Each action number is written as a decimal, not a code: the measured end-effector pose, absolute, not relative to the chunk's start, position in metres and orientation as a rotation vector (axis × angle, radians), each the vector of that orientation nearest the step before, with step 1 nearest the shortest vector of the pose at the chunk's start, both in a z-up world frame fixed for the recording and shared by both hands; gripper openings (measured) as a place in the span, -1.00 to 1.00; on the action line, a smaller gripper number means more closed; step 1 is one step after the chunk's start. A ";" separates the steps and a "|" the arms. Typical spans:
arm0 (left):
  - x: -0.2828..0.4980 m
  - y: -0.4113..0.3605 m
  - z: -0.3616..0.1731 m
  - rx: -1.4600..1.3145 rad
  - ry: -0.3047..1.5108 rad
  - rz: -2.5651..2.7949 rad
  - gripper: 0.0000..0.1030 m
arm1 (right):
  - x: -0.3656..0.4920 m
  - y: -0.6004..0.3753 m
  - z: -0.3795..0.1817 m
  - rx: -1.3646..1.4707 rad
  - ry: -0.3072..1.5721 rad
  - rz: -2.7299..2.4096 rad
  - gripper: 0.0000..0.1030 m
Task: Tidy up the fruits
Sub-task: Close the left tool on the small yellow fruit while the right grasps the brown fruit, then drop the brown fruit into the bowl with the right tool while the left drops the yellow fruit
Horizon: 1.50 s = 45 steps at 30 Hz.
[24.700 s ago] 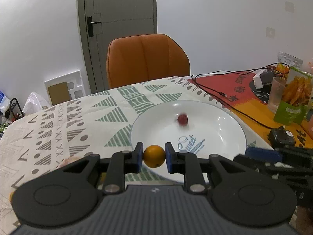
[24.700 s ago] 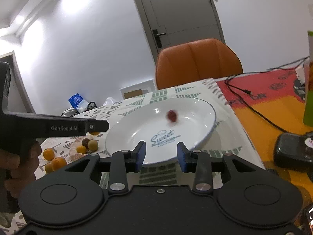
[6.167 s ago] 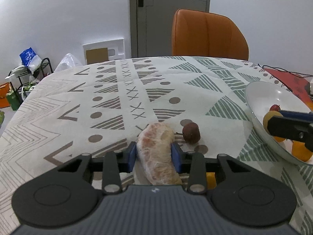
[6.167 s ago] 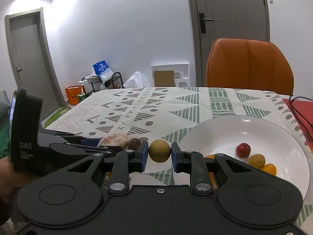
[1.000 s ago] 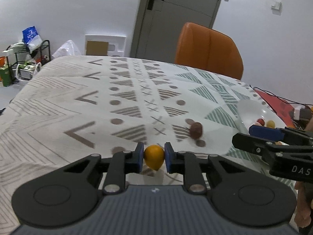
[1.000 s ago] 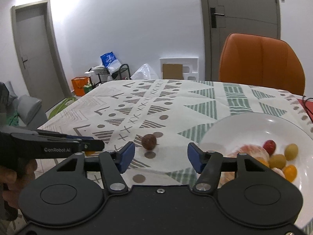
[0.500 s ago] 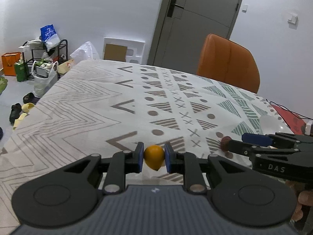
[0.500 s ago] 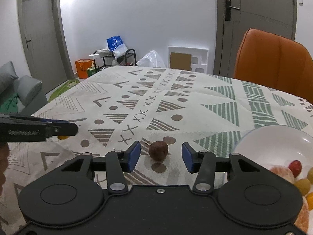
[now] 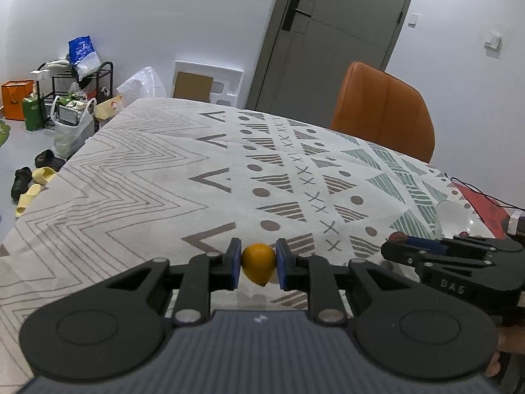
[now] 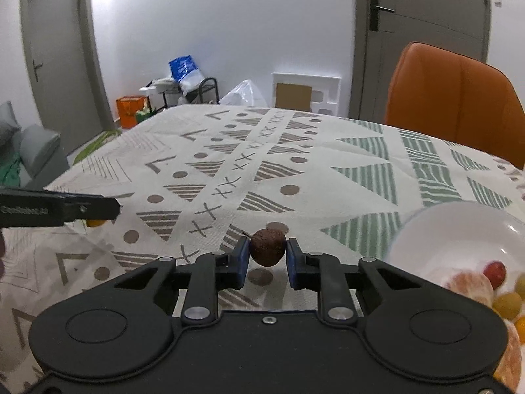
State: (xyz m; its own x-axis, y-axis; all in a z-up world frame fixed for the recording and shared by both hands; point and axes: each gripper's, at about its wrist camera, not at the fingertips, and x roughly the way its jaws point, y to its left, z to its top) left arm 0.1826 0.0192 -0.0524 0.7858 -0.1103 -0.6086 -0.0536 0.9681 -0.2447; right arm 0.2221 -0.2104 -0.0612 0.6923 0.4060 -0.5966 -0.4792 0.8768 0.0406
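Above the patterned counter (image 9: 137,177), the left claw (image 9: 258,264) clamps a yellow fruit (image 9: 258,262) and the right claw (image 10: 267,254) a brown fruit (image 10: 267,247) (both round), so slackened pressure could drop either short of the plate (image 10: 436,229).

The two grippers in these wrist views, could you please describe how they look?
Both are matte black with two round discs on the body, silver pivot screws and blue pads on the fingertips. The left gripper has a ribbed grey top plate. The right gripper carries white "DAS" lettering on its side.
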 end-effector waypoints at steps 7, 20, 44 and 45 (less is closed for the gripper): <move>0.184 -0.005 -0.049 -0.239 0.665 -0.075 -0.60 | 0.206 -0.236 -0.052 -0.068 0.604 0.484 -0.57; 0.187 -0.061 -0.034 -0.179 0.647 -0.163 -0.60 | 0.189 -0.303 -0.034 0.000 0.535 0.383 -0.57; 0.197 -0.160 -0.031 -0.084 0.648 -0.327 -0.60 | 0.162 -0.399 -0.042 0.079 0.522 0.211 -0.57; 0.197 -0.163 -0.031 -0.082 0.649 -0.332 -0.60 | 0.161 -0.402 -0.042 0.082 0.523 0.208 -0.57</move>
